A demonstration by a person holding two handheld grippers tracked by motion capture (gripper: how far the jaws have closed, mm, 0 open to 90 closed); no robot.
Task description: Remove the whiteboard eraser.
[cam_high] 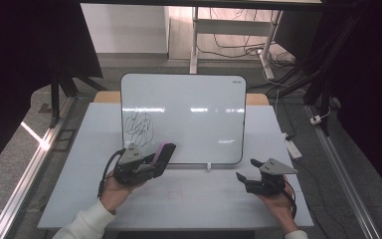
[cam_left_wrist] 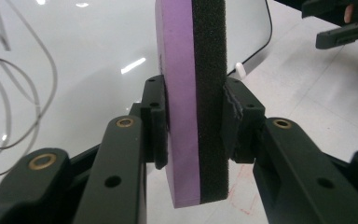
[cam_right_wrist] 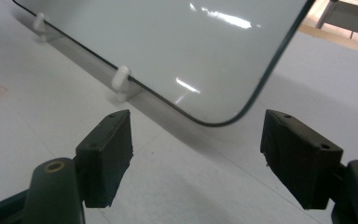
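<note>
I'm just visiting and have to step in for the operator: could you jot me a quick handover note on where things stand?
Left gripper: shut on the purple-and-black eraser, held over the whiteboard's lower left.
Right gripper: open, holding nothing, near the whiteboard's lower right corner.
Black scribble: on the board's left side, not wiped yet.
Left to do, probably: press the eraser on the scribble and rub it off.

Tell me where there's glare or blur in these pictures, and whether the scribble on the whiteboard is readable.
High view: ceiling lights glare as short streaks on the whiteboard, yet the scribble stays clear; the room's edges are dark. Left gripper view: the eraser is sharp, the scribble lines behind are soft, with small bright glints on the board. Right gripper view: glare streaks cross the board, and the near jaws look slightly soft.
</note>
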